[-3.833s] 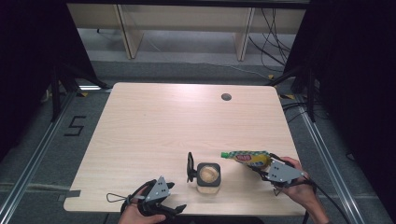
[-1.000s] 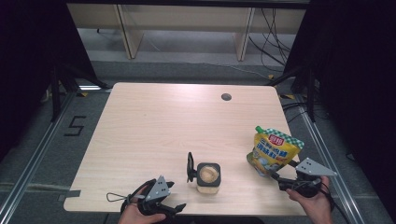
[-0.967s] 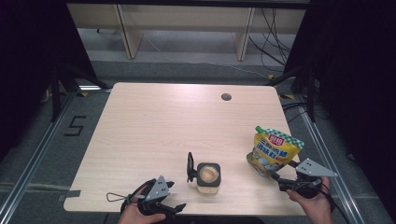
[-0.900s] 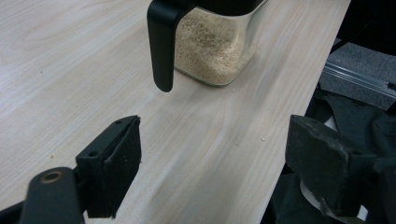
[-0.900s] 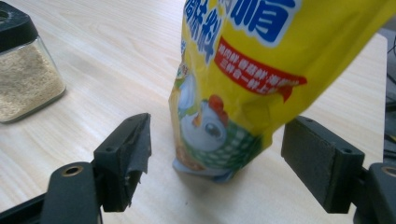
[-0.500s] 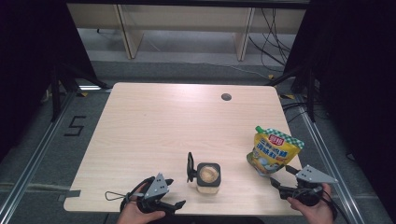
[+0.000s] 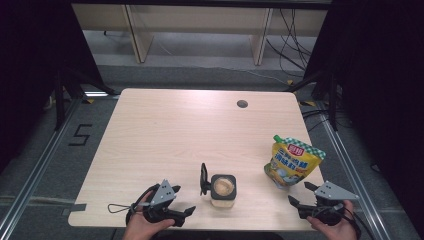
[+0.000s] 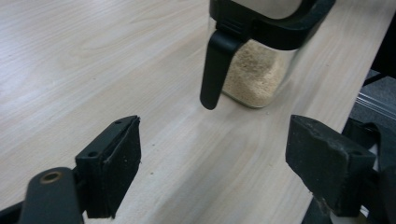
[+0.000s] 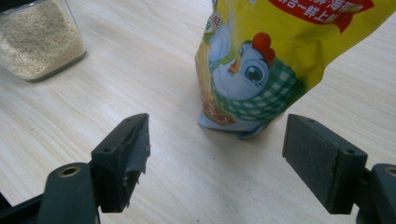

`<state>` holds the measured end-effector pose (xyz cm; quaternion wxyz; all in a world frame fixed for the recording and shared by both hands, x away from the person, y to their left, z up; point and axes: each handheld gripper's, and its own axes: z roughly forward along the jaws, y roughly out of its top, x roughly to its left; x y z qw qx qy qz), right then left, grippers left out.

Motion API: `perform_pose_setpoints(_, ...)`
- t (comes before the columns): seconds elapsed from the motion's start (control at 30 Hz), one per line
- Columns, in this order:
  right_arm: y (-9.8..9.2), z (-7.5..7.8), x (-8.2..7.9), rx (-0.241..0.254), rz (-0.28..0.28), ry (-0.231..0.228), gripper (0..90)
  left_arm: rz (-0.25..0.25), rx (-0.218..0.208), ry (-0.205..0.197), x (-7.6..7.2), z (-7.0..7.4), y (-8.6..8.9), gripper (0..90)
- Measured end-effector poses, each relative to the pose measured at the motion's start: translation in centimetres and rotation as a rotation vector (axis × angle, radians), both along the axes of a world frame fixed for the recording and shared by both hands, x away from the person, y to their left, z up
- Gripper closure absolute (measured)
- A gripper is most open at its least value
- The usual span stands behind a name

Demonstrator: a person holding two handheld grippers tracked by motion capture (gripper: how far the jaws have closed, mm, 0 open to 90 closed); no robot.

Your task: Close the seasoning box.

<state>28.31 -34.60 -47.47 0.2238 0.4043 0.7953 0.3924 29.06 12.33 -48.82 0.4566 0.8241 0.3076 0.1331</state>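
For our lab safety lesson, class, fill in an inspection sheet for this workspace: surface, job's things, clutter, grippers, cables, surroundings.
Surface: pale wooden table with a round cable hole.
Job's things: square clear glass jar of beige granules, its black lid flipped open; yellow stand-up pouch with a chicken picture, upright and apart from the jar.
Clutter: nothing seen.
Grippers: left gripper and right gripper, jaws open, holding nothing.
Cables: black cable loop by the left gripper; wires on the floor.
Surroundings: beige shelving legs, dark curtains.
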Motion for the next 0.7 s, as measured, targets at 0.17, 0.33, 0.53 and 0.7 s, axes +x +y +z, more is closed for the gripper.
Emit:
perform_pose_setpoints(0.17, -0.1, -0.1, 0.1, 0.033, 0.004, 0.024, 24.1, 0.021, -0.017, -0.015, 0.1, 0.3, 0.4, 34.6)
perform_pose_setpoints(0.33, 0.0, 0.0, -0.1, -0.001, -0.017, 0.020, 24.2, 0.040, -0.012, -0.075, 0.1, 0.8, 0.9, 67.1)
perform_pose_setpoints(0.53, 0.3, 0.1, 0.0, -0.005, 0.001, 0.017, 24.5, 0.047, -0.045, -0.128, 0.0, 1.9, 0.7, 89.1)
perform_pose_setpoints(0.7, 0.3, 0.0, 0.1, -0.012, 0.006, 0.016, 24.6, 0.020, -0.046, -0.131, 0.2, 2.8, 0.0, 89.2)
